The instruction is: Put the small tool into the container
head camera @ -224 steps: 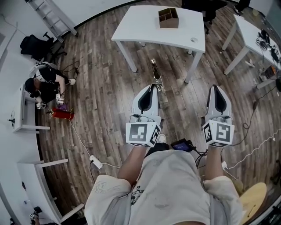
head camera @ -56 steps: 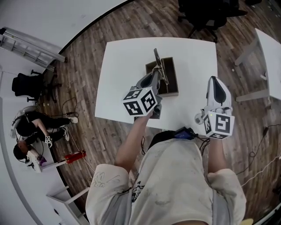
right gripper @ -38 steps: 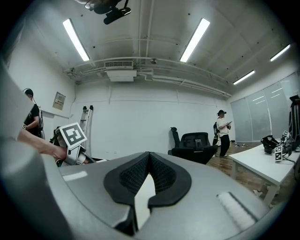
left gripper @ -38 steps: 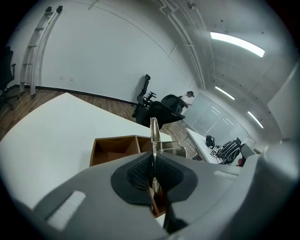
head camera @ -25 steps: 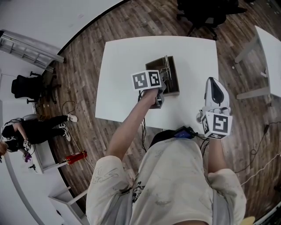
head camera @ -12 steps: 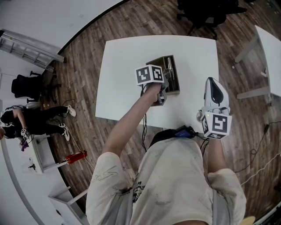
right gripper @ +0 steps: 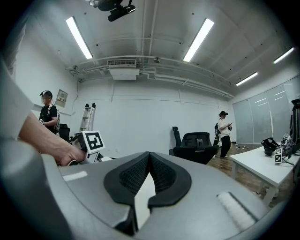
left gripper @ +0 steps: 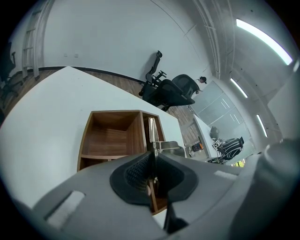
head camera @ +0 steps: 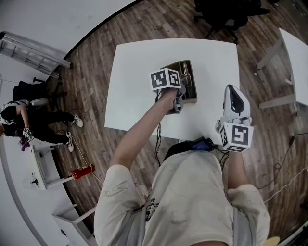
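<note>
A brown wooden container (head camera: 190, 100) with compartments stands near the middle of the white table (head camera: 137, 67). My left gripper (head camera: 179, 91) hangs over its near left part, shut on the small metal tool (head camera: 186, 79). In the left gripper view the thin shiny tool (left gripper: 151, 133) sticks out from between the pads of the left gripper (left gripper: 152, 165) and reaches over the container's (left gripper: 111, 137) narrow right compartment. My right gripper (head camera: 233, 94) is off to the right, near the table's front edge. In its own view the right gripper (right gripper: 149, 162) is shut and holds nothing.
A black office chair (head camera: 225, 13) stands beyond the table. Another white table (head camera: 294, 50) is at the right. A person (head camera: 25, 123) crouches by a small desk at the far left, near a red extinguisher (head camera: 82, 171). Cables lie on the wooden floor.
The person walked up to the table with the tool in my left gripper. In the last second that gripper shifted slightly right over the container. The right gripper hardly moved.
</note>
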Motion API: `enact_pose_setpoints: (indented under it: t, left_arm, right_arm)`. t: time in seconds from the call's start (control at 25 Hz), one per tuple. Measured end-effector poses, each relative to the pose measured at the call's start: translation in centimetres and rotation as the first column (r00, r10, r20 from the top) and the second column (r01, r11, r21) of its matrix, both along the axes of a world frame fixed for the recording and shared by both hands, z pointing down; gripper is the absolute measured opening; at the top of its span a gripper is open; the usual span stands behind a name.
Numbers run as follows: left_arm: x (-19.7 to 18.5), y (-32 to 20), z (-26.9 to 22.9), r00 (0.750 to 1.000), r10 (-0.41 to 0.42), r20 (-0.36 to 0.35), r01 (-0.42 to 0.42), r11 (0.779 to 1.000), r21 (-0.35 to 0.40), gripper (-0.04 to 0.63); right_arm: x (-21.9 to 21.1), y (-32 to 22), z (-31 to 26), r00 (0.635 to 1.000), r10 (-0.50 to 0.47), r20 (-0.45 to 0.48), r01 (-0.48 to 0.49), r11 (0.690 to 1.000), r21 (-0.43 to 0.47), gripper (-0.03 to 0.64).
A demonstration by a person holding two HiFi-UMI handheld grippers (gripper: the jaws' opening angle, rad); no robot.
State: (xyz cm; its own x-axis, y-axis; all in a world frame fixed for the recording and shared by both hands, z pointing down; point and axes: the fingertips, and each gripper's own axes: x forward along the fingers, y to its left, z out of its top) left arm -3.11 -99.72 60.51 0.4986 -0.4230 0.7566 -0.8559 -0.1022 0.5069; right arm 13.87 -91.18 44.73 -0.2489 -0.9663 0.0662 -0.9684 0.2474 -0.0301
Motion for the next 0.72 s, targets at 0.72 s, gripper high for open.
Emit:
enact_pose_setpoints:
  t: [0.72]
  left_arm:
    - [-0.4,0.4,-0.7,0.999,-0.003,-0.033,0.003,1.000,0.024,0.097]
  right_arm:
    - [-1.0,0.6,-0.1,1.000,-0.006,-0.012,0.006,1.000,-0.003,0.005]
